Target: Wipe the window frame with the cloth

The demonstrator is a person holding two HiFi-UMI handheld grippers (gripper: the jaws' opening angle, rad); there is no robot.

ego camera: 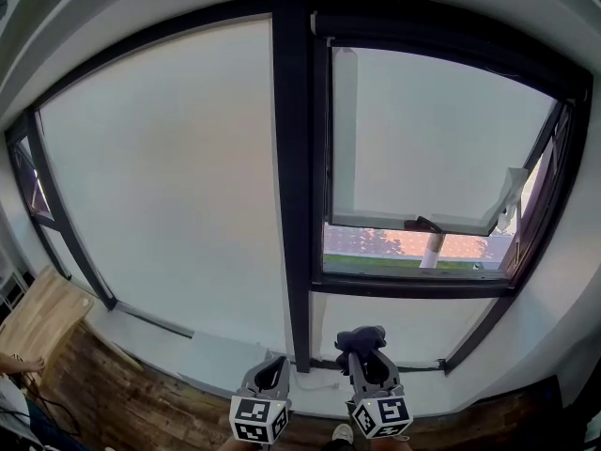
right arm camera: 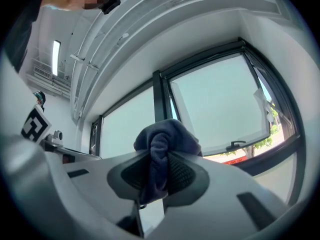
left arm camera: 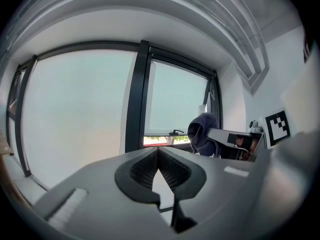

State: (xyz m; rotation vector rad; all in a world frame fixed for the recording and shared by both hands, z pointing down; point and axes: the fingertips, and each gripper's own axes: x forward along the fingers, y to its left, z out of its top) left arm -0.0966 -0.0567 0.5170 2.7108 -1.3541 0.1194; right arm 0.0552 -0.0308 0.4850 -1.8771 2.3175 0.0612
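1. The window frame [ego camera: 291, 158] fills almost everything ahead of me. Its dark upright post stands in the middle, a big fixed pane lies to the left, and a smaller pane to the right is tilted open at the bottom. I judge that wiping has not begun, because nothing of mine touches the frame. This is the approach.
2. The white sill [ego camera: 225, 355] runs along the foot of the window, near me and just beyond both tools. The post comes down to it between them.
3. My right gripper [right arm camera: 159, 159] is clamped tight on the cloth, which is pinched between the ribbed pads. It sits low and near, just right of the foot of the post.
4. My left gripper [left arm camera: 158, 154] has its jaws brought together at the tips with nothing between them. It sits beside the right one, just left of the post, and has no part in the job as things stand.
5. The cloth [right arm camera: 165, 134] is dark blue and bunched. Its bulk stands out past the jaw tips, and a tail hangs down behind them. It is near the lower frame but apart from it.
6. Next I reckon I must carry the right tool forward until the bunched end presses on the frame. The foot of the post looks like the nearest part to start on, and I would then drag along it, keeping the grip firm so the cloth does not slip out.
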